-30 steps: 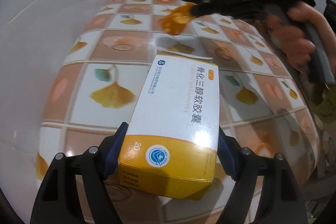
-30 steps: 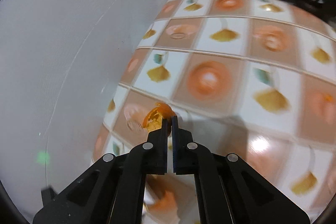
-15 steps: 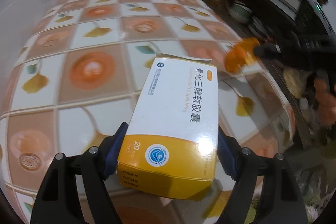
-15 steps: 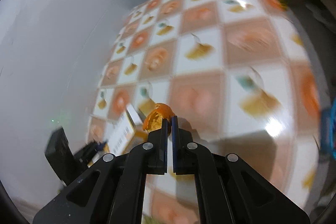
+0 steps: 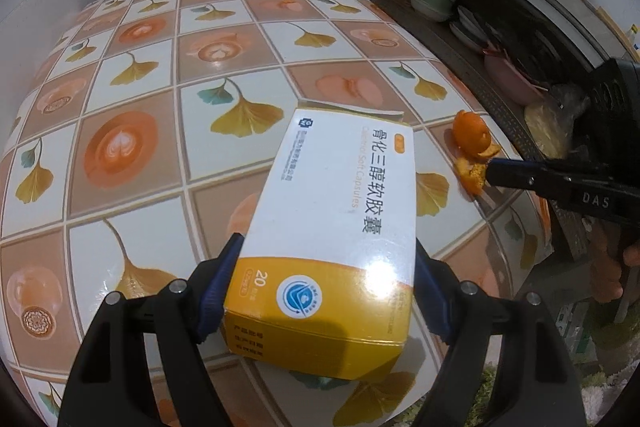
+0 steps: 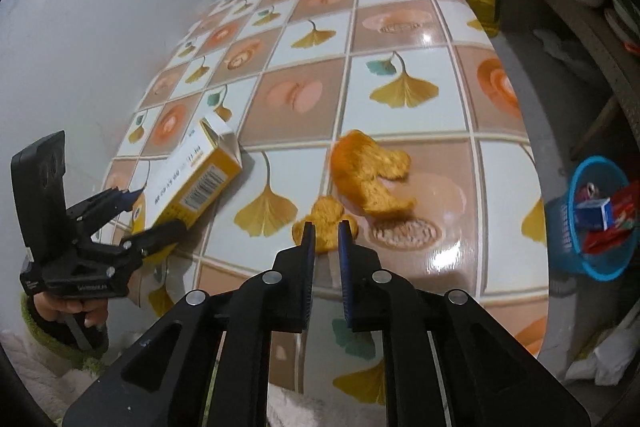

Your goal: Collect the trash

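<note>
Caught mid-release near the table's (image 6: 460,99) edge: right gripper (image 6: 325,231) just parting its jaws, orange peel (image 6: 370,173) dropped onto the tablecloth ahead, one scrap (image 6: 326,217) loose between the tips, no longer pinched. Left gripper (image 5: 326,279) clamped on the white-and-yellow medicine box (image 5: 340,211), tilted above the tabletop. Blue basket (image 6: 592,223) waiting on the floor beyond the edge, wrappers already inside. Best handled, by the look of it, by re-gripping the larger peel squarely and carrying it clear over the basket rim before letting go again.
</note>
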Motion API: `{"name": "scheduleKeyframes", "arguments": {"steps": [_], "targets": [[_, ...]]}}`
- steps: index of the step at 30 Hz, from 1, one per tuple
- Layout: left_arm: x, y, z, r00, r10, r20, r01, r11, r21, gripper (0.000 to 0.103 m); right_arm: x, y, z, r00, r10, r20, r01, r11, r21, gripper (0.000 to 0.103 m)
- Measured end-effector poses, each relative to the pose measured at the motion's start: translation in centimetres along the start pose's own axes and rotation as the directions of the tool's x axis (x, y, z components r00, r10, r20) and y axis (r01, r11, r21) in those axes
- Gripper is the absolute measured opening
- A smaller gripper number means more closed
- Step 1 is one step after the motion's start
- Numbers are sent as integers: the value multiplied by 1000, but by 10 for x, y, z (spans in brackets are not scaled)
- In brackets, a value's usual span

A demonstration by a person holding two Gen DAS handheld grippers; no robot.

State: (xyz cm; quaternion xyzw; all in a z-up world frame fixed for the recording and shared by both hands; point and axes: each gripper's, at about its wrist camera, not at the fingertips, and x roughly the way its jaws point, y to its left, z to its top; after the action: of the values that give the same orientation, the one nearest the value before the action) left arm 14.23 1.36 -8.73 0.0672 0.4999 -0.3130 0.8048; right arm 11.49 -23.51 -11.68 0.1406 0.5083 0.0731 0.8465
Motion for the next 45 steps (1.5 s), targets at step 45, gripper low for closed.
{"name": "scheduleKeyframes", "arguments": {"steps": [45], "targets": [[6, -4, 4, 1000, 24, -5, -24, 1000, 0, 80, -43, -3, 6, 985, 36, 167, -37, 999, 6, 1]]}}
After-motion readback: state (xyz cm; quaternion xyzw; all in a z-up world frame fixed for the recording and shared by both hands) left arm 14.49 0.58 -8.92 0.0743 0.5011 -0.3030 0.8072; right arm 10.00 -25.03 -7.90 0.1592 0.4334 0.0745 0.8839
